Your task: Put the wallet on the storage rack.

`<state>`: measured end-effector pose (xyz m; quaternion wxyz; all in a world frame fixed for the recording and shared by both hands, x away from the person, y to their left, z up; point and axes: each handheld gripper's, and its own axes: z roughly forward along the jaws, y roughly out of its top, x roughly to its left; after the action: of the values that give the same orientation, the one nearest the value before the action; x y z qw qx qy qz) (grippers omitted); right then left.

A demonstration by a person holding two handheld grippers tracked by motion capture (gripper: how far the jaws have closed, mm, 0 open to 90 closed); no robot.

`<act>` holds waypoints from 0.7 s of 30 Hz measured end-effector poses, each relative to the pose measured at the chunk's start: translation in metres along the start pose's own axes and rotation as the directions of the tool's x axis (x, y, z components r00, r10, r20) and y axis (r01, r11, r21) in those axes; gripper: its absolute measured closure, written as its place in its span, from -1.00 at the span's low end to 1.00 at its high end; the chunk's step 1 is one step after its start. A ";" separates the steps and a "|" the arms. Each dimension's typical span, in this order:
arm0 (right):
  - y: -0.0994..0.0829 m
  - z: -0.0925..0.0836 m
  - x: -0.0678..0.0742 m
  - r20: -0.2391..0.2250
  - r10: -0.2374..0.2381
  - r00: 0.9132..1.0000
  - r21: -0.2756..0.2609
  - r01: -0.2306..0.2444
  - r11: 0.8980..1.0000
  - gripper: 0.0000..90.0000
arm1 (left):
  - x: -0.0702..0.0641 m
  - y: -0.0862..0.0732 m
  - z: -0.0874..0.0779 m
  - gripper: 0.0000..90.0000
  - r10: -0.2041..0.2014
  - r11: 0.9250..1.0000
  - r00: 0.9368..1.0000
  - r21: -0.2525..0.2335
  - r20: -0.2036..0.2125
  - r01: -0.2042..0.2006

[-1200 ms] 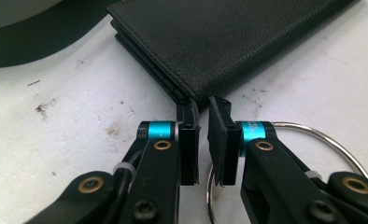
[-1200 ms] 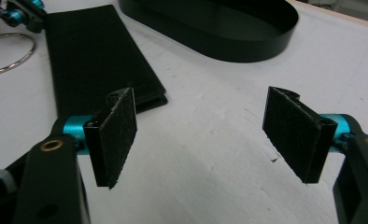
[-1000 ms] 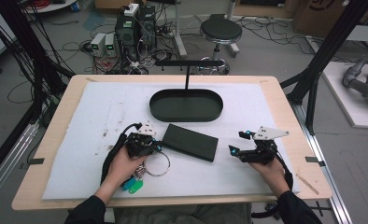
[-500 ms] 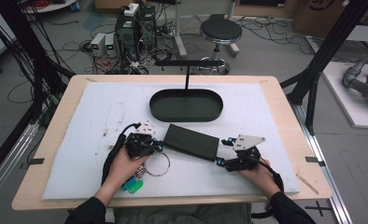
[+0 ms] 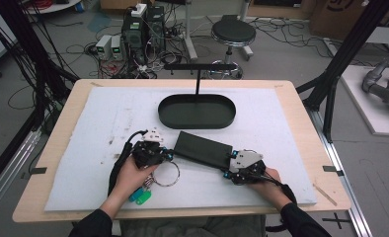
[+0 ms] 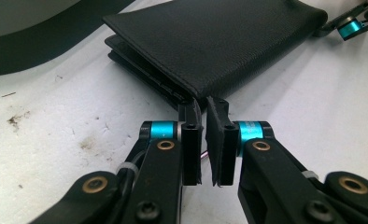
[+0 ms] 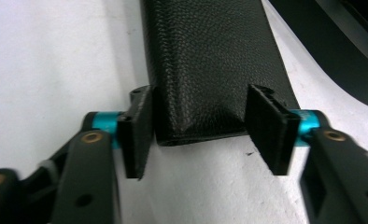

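At the bottom of the high view the person's two hands come in, each with a gripper. The left gripper (image 5: 169,155) rests at the lower left corner of the black leather wallet (image 5: 203,148); its fingers (image 6: 190,140) are nearly closed, with only a thin slit between them, and they hold nothing, the tips just touching the wallet's corner. Under this hand lie a metal key ring (image 5: 164,173) and a green tag (image 5: 142,197). The right gripper (image 5: 228,165) is at the wallet's lower right end. Its fingers (image 7: 136,131) have just been closing, and the short end of the wallet stands between them; the left pad touches the edge, the right pad is not yet against it.

The wallet lies folded on the white mat (image 5: 84,148) of the desk (image 5: 54,210), in the middle of the frame, just below the black oval tray (image 5: 196,123) with its T-shaped stand.

I judge the step in hand is grasping the wallet. Next, the right fingers must close fully on the end, square and not slipping, before any lift.

I can read no brand, label or writing.
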<state>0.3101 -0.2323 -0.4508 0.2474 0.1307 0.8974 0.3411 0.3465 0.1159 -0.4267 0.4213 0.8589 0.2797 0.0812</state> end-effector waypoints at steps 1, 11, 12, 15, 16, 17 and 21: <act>0.000 0.000 0.000 0.000 0.000 1.000 0.000 0.000 1.000 0.12 | 0.000 0.000 0.000 0.87 -0.001 1.000 1.000 -0.001 0.000 0.001; 0.002 -0.013 -0.003 -0.026 -0.008 1.000 -0.053 0.006 0.999 0.77 | 0.000 0.001 -0.003 0.85 -0.004 0.999 1.000 -0.034 0.018 0.004; 0.002 -0.017 -0.007 -0.036 0.005 0.999 -0.077 -0.008 0.997 0.79 | 0.000 0.001 -0.005 0.85 -0.002 0.999 1.000 -0.044 0.020 0.003; 0.001 -0.031 -0.018 -0.113 0.076 0.991 -0.155 -0.093 0.983 0.82 | -0.001 0.002 -0.009 0.81 0.022 0.997 0.999 -0.077 0.024 -0.020; 0.000 -0.033 -0.020 -0.127 0.083 0.988 -0.167 -0.104 0.981 0.82 | -0.003 0.004 -0.012 0.80 0.046 0.994 0.999 -0.098 0.018 -0.044; 0.000 -0.033 -0.020 -0.127 0.083 0.988 -0.167 -0.104 0.981 0.82 | -0.003 0.004 -0.012 0.76 0.046 0.994 0.999 -0.098 0.018 -0.044; 0.000 -0.041 -0.025 -0.193 0.119 0.974 -0.199 -0.157 0.967 0.83 | -0.007 0.007 -0.014 0.53 0.100 0.987 0.995 -0.129 0.001 -0.099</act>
<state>0.3099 -0.2648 -0.4157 0.1537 0.1345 0.8631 0.4619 0.3382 0.1185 -0.4119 0.4725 0.8430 0.2291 0.1169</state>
